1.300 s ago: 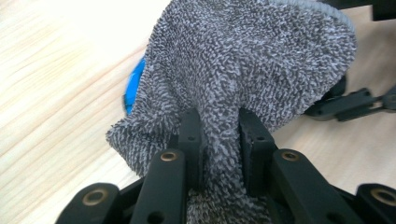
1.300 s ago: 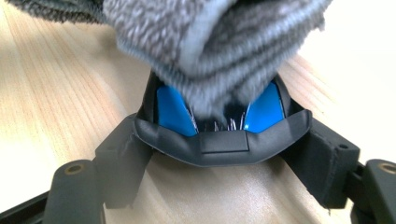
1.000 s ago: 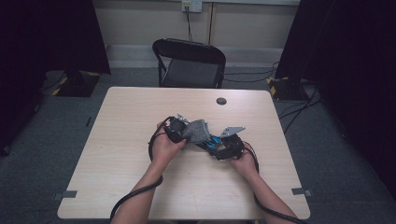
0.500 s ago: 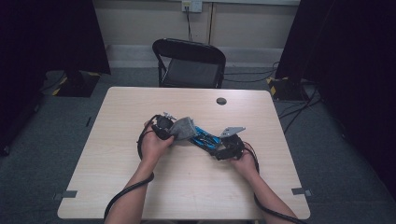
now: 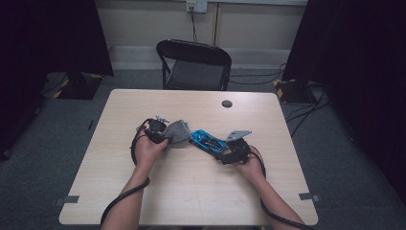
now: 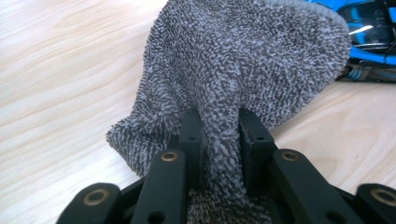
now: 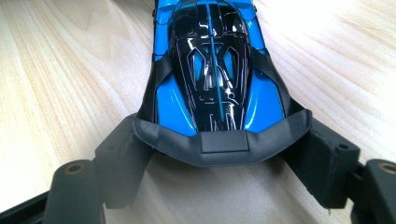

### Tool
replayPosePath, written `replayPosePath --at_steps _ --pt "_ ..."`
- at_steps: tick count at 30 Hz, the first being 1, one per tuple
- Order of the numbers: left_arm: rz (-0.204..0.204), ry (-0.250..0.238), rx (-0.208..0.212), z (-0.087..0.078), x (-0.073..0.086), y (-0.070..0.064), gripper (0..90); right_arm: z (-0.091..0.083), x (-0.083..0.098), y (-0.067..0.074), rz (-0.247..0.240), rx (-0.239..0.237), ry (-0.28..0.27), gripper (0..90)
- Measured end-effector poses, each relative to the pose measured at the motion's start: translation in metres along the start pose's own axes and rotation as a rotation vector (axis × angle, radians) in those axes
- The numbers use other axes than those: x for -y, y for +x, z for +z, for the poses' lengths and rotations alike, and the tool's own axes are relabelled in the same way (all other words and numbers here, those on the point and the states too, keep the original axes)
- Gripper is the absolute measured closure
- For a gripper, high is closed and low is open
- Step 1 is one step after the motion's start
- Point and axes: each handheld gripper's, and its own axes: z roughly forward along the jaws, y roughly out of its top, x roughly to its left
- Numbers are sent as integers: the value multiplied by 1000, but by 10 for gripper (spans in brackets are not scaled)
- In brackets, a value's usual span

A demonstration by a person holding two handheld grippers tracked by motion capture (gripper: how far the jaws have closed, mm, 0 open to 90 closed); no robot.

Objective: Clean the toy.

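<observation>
A grey terry cloth [image 6: 243,60] is pinched between the black jaws of my left gripper [image 6: 219,135], and it hangs forward onto the table. From above, the left gripper [image 5: 165,136] holds the cloth [image 5: 178,132] just left of a blue and black toy car [image 5: 207,140]. The car's blue edge [image 6: 369,28] shows behind the cloth. My right gripper [image 7: 224,149] clasps the rear of the toy car [image 7: 212,70], one finger [image 7: 123,154] on each side under its dark wing. The right gripper [image 5: 224,151] sits at mid-table.
The light wooden table [image 5: 191,191] has a small black round disc [image 5: 227,103] near its far edge. A black folding chair [image 5: 194,62] stands behind the table. Cables trail from both grippers off the near edge.
My left gripper has slid to the left with the cloth, drawing it off the car's front. The right gripper and the car have stayed put.
</observation>
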Motion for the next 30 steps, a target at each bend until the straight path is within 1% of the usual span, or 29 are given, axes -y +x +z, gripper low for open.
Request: replayPosePath --at_steps 2,3,5,6,8,10,13,15,18,19,20,22,24,27,28,30 --pt "-4 -9 6 -6 1 2 743 0 0 0 0 0 0 255" --pt "1 -22 10 -9 1 1 744 0 0 0 0 0 0 255" --pt "14 -42 23 -16 -1 -3 744 0 0 0 0 0 0 255" --pt "28 -48 33 -20 -3 -6 743 0 0 0 0 0 0 255" --pt "51 -57 52 -25 -6 -15 743 0 0 0 -1 0 -1 255" --pt "75 -76 76 -29 -11 -25 743 0 0 0 -1 0 -1 255" --pt "120 -88 99 -30 -17 -43 743 0 0 0 -1 0 0 255" --pt "149 -83 121 -28 -21 -55 743 0 0 0 -1 0 0 255" --pt "191 -91 135 -22 -25 -74 743 0 0 0 -1 0 0 255" --pt "202 -89 145 -20 -26 -79 743 0 0 0 0 0 0 255" --pt "210 -94 147 -18 -27 -85 743 0 0 0 0 0 0 255" --pt "227 -88 154 -12 -30 -95 743 0 0 0 -1 0 0 255" --pt "238 -82 166 -8 -31 -103 743 0 0 0 -1 0 0 255" --pt "259 -66 159 -2 -34 -114 743 0 0 0 0 0 0 255" --pt "272 -60 161 1 -34 -117 743 0 0 0 0 0 0 255" --pt "284 -50 152 5 -36 -123 743 0 0 0 0 0 0 255"
